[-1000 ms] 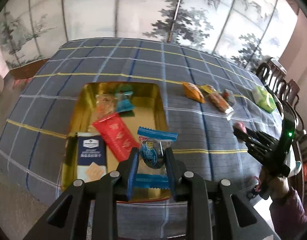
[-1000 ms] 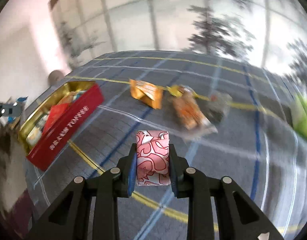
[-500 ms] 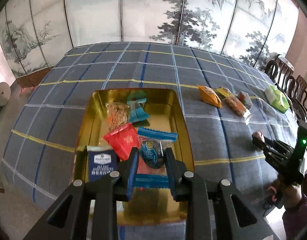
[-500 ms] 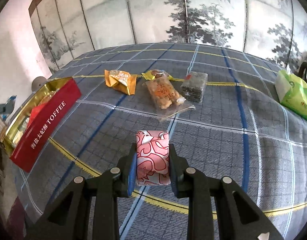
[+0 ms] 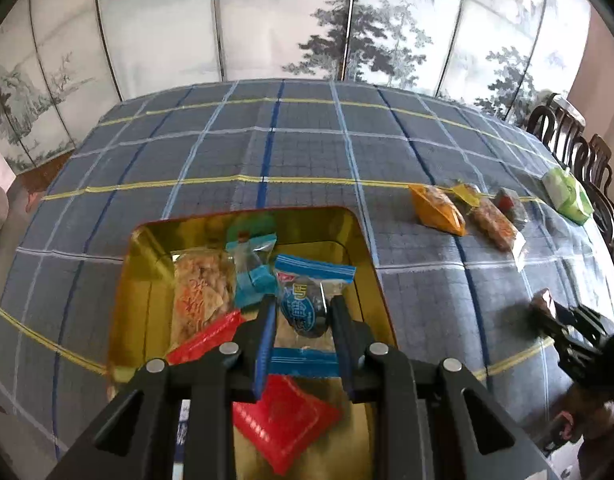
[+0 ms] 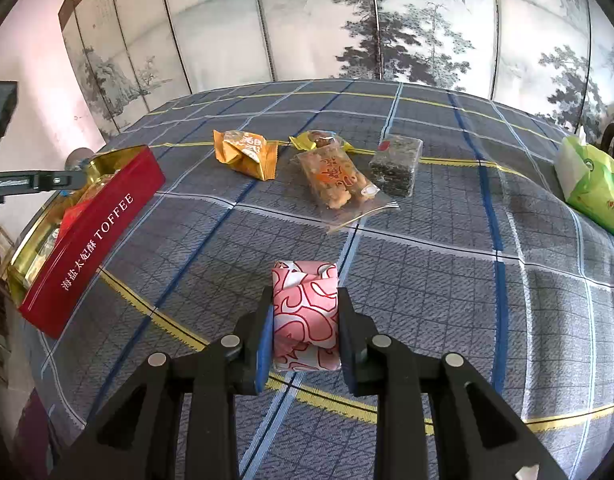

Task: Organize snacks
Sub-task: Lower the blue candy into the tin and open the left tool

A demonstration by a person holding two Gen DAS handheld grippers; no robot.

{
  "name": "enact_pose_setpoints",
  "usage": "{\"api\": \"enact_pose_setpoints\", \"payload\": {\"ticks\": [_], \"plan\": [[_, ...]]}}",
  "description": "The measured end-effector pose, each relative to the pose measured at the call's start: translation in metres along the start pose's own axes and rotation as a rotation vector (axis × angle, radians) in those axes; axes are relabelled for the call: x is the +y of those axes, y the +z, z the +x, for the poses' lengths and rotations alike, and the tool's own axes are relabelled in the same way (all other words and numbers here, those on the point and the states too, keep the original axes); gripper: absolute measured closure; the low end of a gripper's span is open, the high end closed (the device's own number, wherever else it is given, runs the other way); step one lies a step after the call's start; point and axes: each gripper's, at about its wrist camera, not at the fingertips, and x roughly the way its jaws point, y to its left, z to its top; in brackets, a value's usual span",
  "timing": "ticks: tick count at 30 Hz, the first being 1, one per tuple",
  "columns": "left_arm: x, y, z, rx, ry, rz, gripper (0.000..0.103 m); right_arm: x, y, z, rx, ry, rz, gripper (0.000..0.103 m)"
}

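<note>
My left gripper (image 5: 301, 306) is shut on a clear snack packet with blue ends (image 5: 309, 304), held low over the gold inside of the red TOFFEE tin (image 5: 141, 280). A red packet (image 5: 283, 420), a pale cracker bag (image 5: 201, 284) and a small teal packet (image 5: 253, 262) lie in the tin. My right gripper (image 6: 305, 312) is shut on a pink-and-white wrapped snack (image 6: 305, 316) above the checked tablecloth. The tin (image 6: 95, 236) stands to its left. In the left wrist view the right gripper (image 5: 547, 308) shows at the right edge.
On the cloth beyond lie an orange packet (image 6: 247, 152), a yellow sweet (image 6: 319, 140), a clear bag of crackers (image 6: 339, 180) and a dark seaweed block (image 6: 397, 166). A green tissue pack (image 6: 591, 184) sits far right. Dark chairs (image 5: 571, 144) line the table's right side; a painted screen stands behind.
My left gripper has moved forward and down over the tin with the blue-ended packet; the red packet now lies under its fingers. The right gripper holds its pink snack nearly still.
</note>
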Motion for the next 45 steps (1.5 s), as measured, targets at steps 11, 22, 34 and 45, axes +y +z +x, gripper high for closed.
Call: {"api": "enact_pose_setpoints", "payload": {"ticks": [11, 22, 34, 45], "plan": [[0.001, 0.017, 0.025, 0.022, -0.026, -0.011, 0.075, 0.003, -0.001, 0.002, 0.005, 0.006, -0.002, 0.078], [-0.006, 0.019, 0.034, 0.031, -0.009, 0.014, 0.075, 0.002, -0.001, 0.001, 0.005, 0.006, -0.002, 0.078], [-0.007, 0.021, 0.038, 0.034, -0.007, 0.021, 0.075, 0.002, -0.001, 0.002, 0.009, 0.005, -0.005, 0.078], [-0.009, 0.021, 0.028, 0.002, 0.036, 0.009, 0.061, 0.003, -0.002, 0.002, 0.01, 0.006, -0.006, 0.078]]}}
